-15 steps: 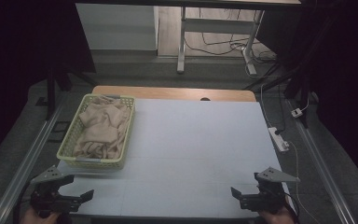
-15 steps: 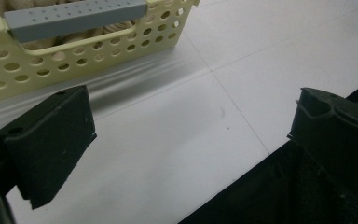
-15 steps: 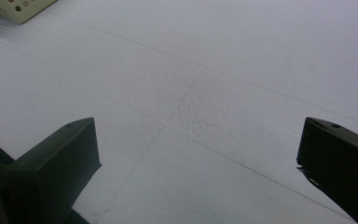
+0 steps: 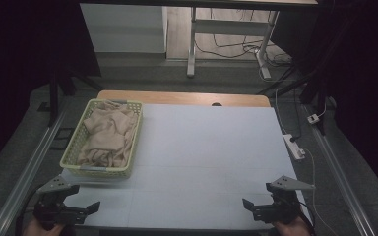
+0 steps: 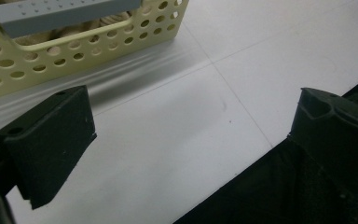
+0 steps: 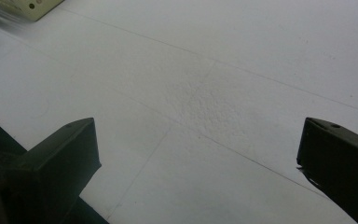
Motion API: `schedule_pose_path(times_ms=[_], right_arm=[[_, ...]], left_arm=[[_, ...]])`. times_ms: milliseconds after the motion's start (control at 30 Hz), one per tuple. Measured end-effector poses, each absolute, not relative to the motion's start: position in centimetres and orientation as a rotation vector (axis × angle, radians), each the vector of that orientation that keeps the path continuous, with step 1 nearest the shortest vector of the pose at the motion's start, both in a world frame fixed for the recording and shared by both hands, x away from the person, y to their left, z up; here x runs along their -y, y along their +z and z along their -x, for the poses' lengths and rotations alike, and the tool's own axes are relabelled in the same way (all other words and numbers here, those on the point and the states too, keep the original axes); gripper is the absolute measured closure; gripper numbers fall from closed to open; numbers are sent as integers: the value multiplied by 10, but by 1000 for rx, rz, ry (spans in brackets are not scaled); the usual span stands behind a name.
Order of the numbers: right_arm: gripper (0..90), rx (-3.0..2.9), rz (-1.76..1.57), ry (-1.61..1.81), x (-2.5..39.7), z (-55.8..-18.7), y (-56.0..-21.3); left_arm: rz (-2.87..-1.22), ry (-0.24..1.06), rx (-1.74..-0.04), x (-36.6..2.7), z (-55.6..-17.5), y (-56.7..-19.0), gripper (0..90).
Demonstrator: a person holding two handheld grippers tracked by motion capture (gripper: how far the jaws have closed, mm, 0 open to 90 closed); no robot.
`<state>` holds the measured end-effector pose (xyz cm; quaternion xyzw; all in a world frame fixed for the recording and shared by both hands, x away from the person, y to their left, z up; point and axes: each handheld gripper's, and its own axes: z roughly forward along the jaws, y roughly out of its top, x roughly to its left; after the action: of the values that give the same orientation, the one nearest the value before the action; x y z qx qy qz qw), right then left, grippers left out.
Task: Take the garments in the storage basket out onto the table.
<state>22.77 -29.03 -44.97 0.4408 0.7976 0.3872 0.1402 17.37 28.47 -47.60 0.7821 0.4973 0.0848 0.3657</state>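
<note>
- L gripper (image 4: 91, 209) at near-left corner of the white table (image 4: 202, 162), jaws wide apart w/ nothing between; a hand (image 4: 39, 228) holds it from the near edge.
- R gripper (image 4: 248, 205) at near-right corner, jaws also spread wide, empty; other hand (image 4: 290, 228) behind it.
- Yellow perforated basket (image 4: 81, 169) sits on left side of table, running far-to-near; its near end is just beyond the L gripper, not touching.
- Beige cloths (image 4: 107, 135) piled loose inside basket, filling most of it.
- L gripper view: basket wall (image 5: 88, 42) close ahead at upper left, grey label strip (image 5: 60, 11) on its rim.
- R gripper view: bare table surface (image 6: 214, 93) between jaws, basket corner (image 6: 28, 7) far off at top left.
- Grippers well apart from each other.
- White power strip (image 4: 294, 146) lies off the table's right edge.
</note>
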Motion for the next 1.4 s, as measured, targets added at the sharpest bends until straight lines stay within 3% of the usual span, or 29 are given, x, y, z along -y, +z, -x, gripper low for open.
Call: schedule_pose_path(times_ms=[933,1400], right_arm=[[0,-2374,-1281,1131,289,-234,-452],[0,-2388,-1275,1128,288,-235,-452]], left_arm=[[-1991,297,-1266,-277,-179,-463,0],[-2000,303,-1229,-275,-202,-453,0]])
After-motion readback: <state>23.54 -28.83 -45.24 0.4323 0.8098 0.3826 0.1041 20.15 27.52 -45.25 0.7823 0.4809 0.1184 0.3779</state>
